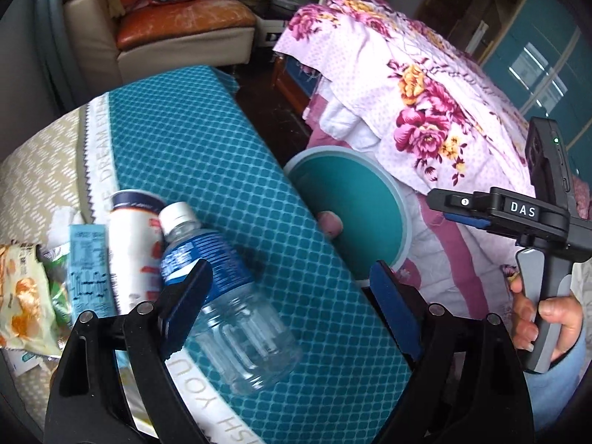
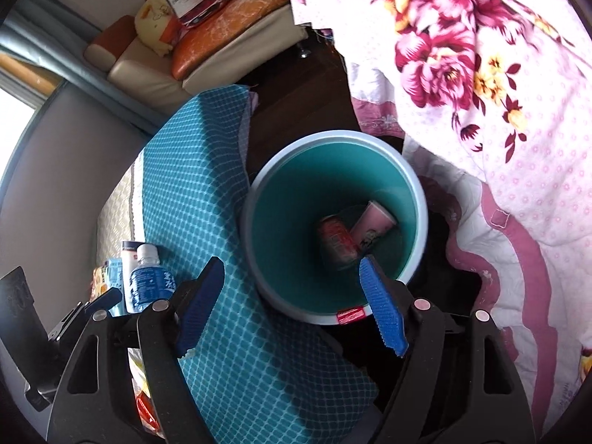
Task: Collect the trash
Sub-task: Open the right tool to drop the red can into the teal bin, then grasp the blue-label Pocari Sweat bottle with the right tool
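Observation:
A clear plastic water bottle [image 1: 229,303] with a blue label lies on the teal patterned cloth [image 1: 207,170]. My left gripper [image 1: 292,307] is open, with the bottle between its fingers, close to the left one. A white cup [image 1: 131,244], a blue carton [image 1: 87,270] and snack wrappers [image 1: 26,296] lie left of the bottle. My right gripper [image 2: 292,307] is open and empty above the teal bin [image 2: 296,199], which holds a red can [image 2: 336,242] and a pink cup [image 2: 372,224]. The bottle also shows in the right wrist view [image 2: 146,281].
A floral quilt [image 1: 418,100] covers the bed at the right, close against the bin [image 1: 355,203]. An armchair [image 1: 181,26] with cushions stands at the back. Dark floor lies between the table and the bed.

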### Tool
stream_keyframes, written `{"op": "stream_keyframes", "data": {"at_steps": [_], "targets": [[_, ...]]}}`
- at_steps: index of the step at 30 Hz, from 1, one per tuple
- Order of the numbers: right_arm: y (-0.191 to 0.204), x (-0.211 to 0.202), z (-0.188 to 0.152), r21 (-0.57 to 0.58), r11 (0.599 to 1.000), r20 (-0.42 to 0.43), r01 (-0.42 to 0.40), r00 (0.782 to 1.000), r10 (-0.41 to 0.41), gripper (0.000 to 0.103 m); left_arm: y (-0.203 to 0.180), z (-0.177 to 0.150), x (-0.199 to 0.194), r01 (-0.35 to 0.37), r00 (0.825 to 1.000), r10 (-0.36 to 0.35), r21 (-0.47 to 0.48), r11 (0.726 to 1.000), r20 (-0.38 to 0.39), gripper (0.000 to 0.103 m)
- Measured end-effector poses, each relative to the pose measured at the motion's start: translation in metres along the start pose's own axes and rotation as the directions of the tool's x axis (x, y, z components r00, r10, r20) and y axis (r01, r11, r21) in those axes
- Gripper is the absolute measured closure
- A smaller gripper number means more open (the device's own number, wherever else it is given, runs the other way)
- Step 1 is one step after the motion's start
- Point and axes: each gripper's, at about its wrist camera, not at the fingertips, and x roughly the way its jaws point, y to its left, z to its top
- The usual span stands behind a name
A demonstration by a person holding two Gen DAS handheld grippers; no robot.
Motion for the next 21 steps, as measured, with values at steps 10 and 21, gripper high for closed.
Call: {"op": "stream_keyframes", "data": {"at_steps": [10,21], "targets": [[0.056,0.002,-0.015,-0.102,0.995,-0.051,-0.013,0.999,0.008,0.027,0.063,-0.023,-0.038,-0.069,0.996,0.074,-0.106,0.992,0.044,0.016],[0.115,0.020,-0.032,-0.240,0.970,-0.125,0.025,0.991,-0.056,0.027,0.119,-0.047,-0.039,-0.111,0.994,0.113,-0.177,0.978,0.005,0.016]]}}
